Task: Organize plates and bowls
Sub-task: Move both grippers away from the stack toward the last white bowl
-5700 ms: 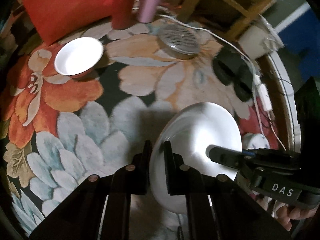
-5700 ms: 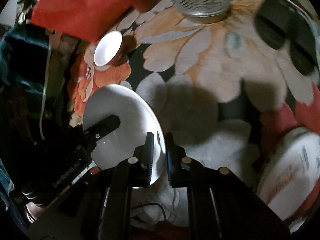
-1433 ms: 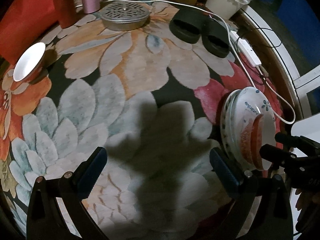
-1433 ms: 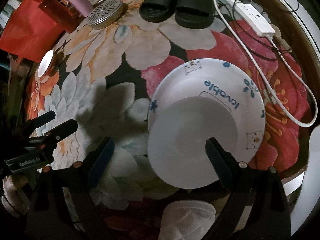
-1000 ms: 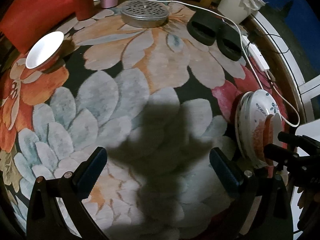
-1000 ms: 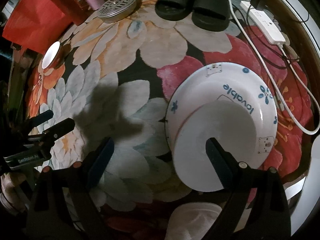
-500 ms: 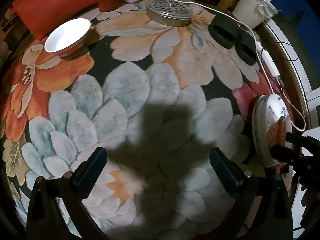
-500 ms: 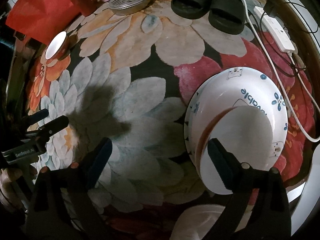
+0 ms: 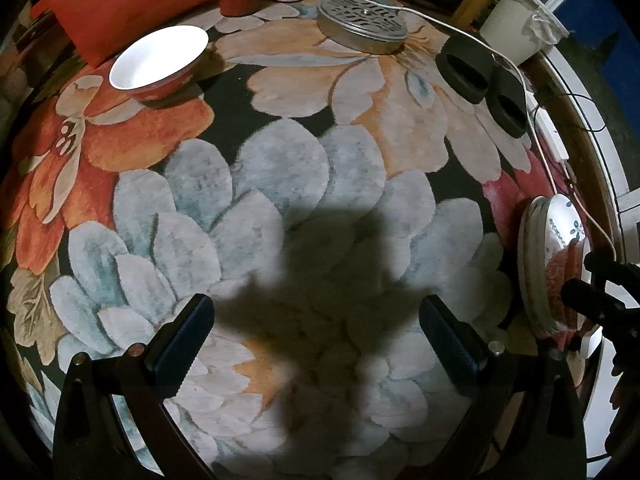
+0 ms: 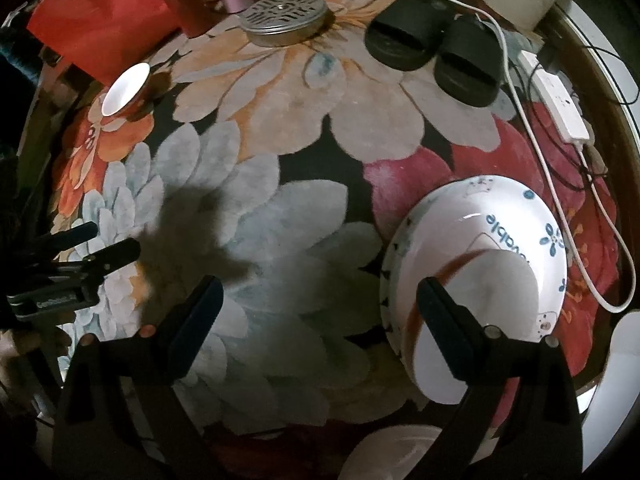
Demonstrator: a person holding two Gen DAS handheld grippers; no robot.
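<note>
Both grippers have drawn back from the stacked dishes since the earlier frames, leaving the white plate lying on the patterned plate [image 10: 516, 216] at the right of the flowered rug [image 10: 288, 160]. A small red bowl [image 9: 158, 62] with a white inside sits well apart at the far left, near a red bag [image 9: 120, 4]. The left gripper [image 9: 316, 344] and right gripper [image 10: 316, 312] both hover with jaws spread wide, holding nothing. Black slippers [image 10: 436, 48] and a white cable [image 10: 532, 128] lie beyond.

A flowered rug [image 9: 280, 184] is seen underfoot; black slippers [image 10: 436, 50], a perforated metal lid [image 9: 362, 24] and a white power strip [image 10: 564, 110] lie far right.
</note>
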